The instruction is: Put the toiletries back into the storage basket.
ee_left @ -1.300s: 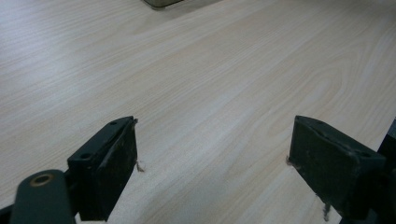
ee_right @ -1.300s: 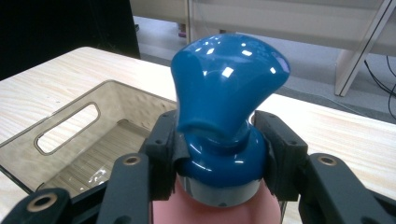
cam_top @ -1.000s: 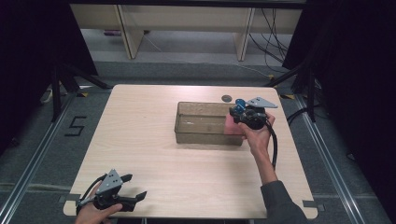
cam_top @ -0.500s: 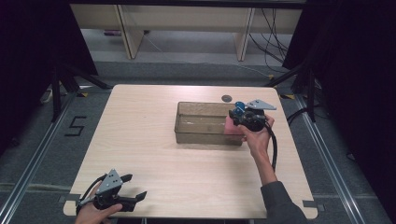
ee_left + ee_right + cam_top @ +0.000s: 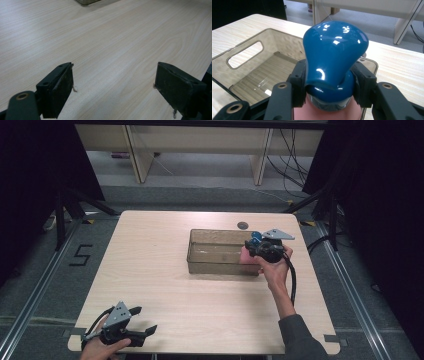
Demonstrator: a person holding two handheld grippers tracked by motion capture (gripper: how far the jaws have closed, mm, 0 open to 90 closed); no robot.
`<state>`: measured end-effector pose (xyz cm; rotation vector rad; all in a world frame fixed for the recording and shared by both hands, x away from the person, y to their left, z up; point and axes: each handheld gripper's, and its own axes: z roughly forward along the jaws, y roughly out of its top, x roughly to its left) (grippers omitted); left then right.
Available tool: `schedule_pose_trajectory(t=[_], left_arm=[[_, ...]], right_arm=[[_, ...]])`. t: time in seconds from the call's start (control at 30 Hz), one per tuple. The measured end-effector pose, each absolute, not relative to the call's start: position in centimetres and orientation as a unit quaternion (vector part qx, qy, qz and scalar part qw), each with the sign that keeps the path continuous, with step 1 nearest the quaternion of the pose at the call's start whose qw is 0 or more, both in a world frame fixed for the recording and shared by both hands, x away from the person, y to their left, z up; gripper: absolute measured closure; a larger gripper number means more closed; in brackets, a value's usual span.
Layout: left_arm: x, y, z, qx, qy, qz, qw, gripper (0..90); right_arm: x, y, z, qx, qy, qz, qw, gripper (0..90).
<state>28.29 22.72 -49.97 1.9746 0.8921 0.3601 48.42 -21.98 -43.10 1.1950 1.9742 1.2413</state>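
My right gripper [image 5: 256,249] is shut on a glossy blue knob-shaped handle [image 5: 334,50] with a pink base [image 5: 322,112]. It holds the handle at the right end of a clear brownish bin [image 5: 220,266]. In the right gripper view the jaws clamp the handle's narrow neck, with the bin's bare floor and slotted wall [image 5: 244,53] behind it. My left gripper [image 5: 145,319] rests at the table's near left corner. It is open, with nothing but bare wood between its pads [image 5: 62,87].
A small dark round grommet [image 5: 243,225] sits in the tabletop just behind the bin. Light wood stretches between the bin and the left gripper. Shelving legs and cables stand on the floor beyond the table's far edge.
The right hand has drifted very slightly with the blue handle still clamped. The left gripper has stayed put.
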Motion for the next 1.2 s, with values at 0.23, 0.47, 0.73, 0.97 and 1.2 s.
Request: schedule_pose_trajectory(t=[0.23, 0.47, 0.73, 0.97, 1.2], left_arm=[[28.3, 22.7, -49.9, 0.801, 0.359, 0.148, 0.455, 14.8], [28.2, 22.7, -49.8, 0.799, 0.355, 0.149, 0.462, 14.8], [28.2, 22.8, -49.8, 0.799, 0.359, 0.148, 0.460, 14.8], [28.1, 22.8, -49.8, 0.798, 0.363, 0.150, 0.457, 14.8], [28.2, 22.8, -49.9, 0.799, 0.359, 0.150, 0.459, 14.8]], right_arm=[[48.4, -21.9, -43.5, 0.441, 0.728, 0.456, 0.260, 53.3], [47.7, -22.0, -43.6, 0.479, 0.696, 0.479, 0.237, 35.7], [47.7, -22.9, -44.0, 0.496, 0.681, 0.498, 0.205, 25.2], [47.2, -23.2, -43.2, 0.483, 0.686, 0.497, 0.222, 23.4], [46.8, -23.4, -42.9, 0.486, 0.683, 0.500, 0.218, 24.0]])
